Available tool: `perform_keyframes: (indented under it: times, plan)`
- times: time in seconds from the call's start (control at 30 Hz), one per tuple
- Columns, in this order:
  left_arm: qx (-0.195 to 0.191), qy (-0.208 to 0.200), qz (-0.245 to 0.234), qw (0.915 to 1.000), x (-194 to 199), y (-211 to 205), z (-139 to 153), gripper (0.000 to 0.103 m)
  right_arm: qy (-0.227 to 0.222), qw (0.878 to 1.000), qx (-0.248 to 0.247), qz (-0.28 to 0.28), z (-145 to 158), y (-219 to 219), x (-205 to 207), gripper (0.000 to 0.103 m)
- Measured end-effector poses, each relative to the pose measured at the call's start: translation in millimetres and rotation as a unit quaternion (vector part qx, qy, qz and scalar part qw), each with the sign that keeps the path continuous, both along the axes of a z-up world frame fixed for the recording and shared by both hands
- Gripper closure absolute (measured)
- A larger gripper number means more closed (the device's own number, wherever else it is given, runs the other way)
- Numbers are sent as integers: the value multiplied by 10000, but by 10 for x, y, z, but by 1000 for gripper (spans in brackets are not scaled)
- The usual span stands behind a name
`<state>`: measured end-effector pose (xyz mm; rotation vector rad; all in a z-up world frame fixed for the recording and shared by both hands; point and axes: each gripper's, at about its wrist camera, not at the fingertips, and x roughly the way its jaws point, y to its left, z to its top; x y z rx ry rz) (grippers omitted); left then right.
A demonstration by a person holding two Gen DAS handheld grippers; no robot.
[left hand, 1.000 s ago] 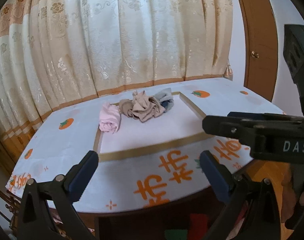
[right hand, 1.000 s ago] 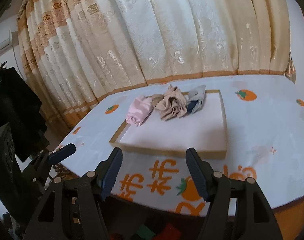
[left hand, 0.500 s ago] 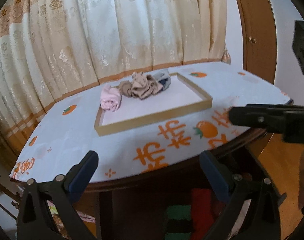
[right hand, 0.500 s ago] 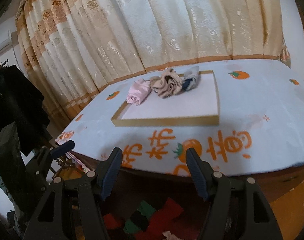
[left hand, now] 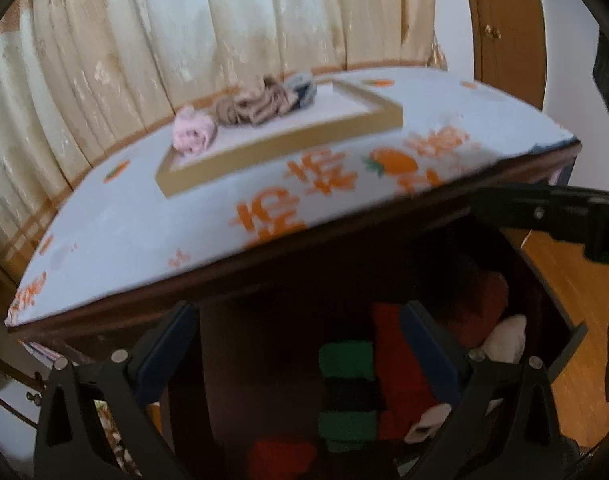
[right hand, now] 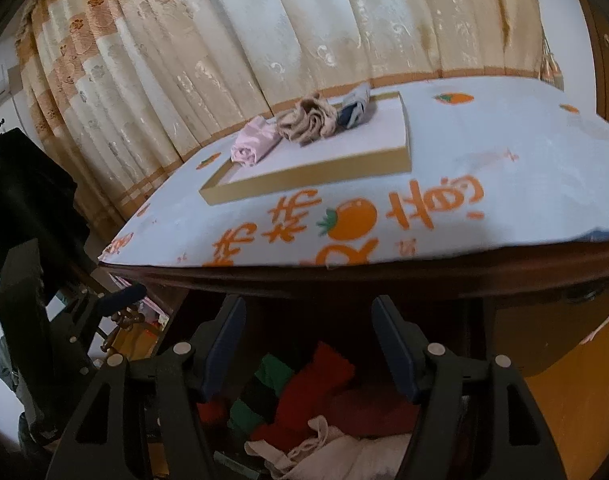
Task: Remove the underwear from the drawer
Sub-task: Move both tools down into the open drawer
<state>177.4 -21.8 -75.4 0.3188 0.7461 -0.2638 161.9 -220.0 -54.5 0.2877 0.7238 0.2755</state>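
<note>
Printed tablecloth (right hand: 484, 152) (orange motifs), curtains (right hand: 264, 28)

Both grippers are spread wide with nothing between the fingers. The left gripper (left hand: 300, 344) points forward and a bit down, blue pads facing each other. The right gripper (right hand: 308, 344) sits the same way, tilted down too. In the left wrist view, the right one's black body pokes in at the right edge.

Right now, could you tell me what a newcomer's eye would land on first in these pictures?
Probably the orange-printed tablecloth, with a shallow tray on it holding three bundles of underwear at its far end. Below the table edge, an open drawer shows a jumble of red, green and pale cloth between the open right gripper.
</note>
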Motion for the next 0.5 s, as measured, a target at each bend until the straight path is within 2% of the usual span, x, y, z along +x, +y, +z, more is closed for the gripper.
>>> perform_keyframes:
  times: [0.27,0.5]
  plan:
    - [219,481,92,9986,1,124,-300,0,177,9995,-239,46,-237,10,-144,35]
    - [446,739,105,9962,25,199,-455,0,537,9984,-170,109,-509,-33,-215,35]
